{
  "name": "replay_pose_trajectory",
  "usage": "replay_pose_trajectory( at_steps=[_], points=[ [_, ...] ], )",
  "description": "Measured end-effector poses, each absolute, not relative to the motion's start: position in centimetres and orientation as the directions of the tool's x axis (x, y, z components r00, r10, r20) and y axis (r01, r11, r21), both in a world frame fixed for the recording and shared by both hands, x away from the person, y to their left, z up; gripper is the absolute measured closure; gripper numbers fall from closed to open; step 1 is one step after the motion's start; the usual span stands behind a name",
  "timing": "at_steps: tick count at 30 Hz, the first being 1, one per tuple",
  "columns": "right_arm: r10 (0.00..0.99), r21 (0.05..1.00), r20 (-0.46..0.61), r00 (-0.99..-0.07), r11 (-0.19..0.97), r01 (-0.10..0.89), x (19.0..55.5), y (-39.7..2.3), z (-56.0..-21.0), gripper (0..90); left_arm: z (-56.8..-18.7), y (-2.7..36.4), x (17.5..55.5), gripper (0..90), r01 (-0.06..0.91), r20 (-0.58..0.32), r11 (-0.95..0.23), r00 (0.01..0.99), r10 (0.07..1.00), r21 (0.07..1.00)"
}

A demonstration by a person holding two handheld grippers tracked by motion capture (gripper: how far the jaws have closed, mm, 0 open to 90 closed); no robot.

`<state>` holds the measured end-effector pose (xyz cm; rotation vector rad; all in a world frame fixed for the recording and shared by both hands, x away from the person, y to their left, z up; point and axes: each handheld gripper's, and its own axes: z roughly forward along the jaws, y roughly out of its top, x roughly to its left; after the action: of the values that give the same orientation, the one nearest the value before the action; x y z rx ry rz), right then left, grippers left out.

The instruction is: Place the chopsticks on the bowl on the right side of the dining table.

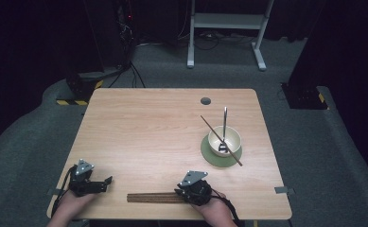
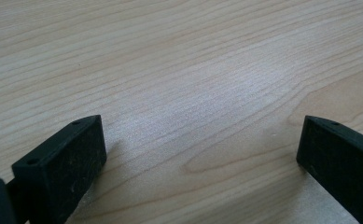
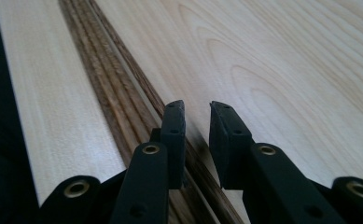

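On the pale wooden surface [image 1: 162, 127], a bundle of dark brown chopsticks [image 1: 154, 197] lies flat along the near edge, running left to right. The right gripper [image 1: 180, 193] sits at the bundle's right end, low on the surface, pointing left along the sticks. In the right gripper view its fingers [image 3: 174, 126] stand drawn close together with a narrow gap left between them. The chopsticks [image 3: 118, 107] run away from them up the frame, and the nearest stick passes under that gap and beside the left finger. Whether the pads actually press on a stick cannot be told from here.

The left gripper [image 1: 107, 181] rests near the left corner of the surface, well apart from the bundle's left end, pointing right. In the left gripper view its fingers [image 2: 62, 163] are spread wide and released, with bare wood grain between them.

Farther back on the right side a cream bowl [image 1: 224, 141] stands on a green saucer [image 1: 210, 153]. A metal utensil [image 1: 224, 125] leans in the bowl with its handle pointing away, and a single chopstick [image 1: 219, 138] lies slanted across the bowl's rim. A dark round hole [image 1: 205, 100] sits near the far edge.
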<state>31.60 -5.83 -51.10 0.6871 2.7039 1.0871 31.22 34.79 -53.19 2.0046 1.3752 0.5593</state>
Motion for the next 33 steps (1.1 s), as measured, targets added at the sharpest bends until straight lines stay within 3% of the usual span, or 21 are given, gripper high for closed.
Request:
replay_pose_trajectory(
  at_steps=[4, 15, 33],
  points=[
    [0.496, 0.683, 0.038, -0.868, 0.621, 0.385, 32.2, -6.5, -51.3, 73.1, -53.2, 34.8, 31.2, 1.3, 0.661, -0.006, -0.253, 0.363, 0.932, 0.706],
    [0.432, 0.690, 0.049, -0.901, 0.638, 0.343, 31.3, -5.3, -51.2, 72.1, -53.2, 34.8, 31.2, 1.3, 0.661, -0.005, -0.254, 0.363, 0.932, 0.707],
    [0.530, 0.682, 0.028, -0.848, 0.610, 0.403, 33.0, -7.6, -51.5, 79.7, -53.2, 34.8, 31.1, 2.1, 0.661, -0.007, -0.249, 0.359, 0.933, 0.708]
  ],
)
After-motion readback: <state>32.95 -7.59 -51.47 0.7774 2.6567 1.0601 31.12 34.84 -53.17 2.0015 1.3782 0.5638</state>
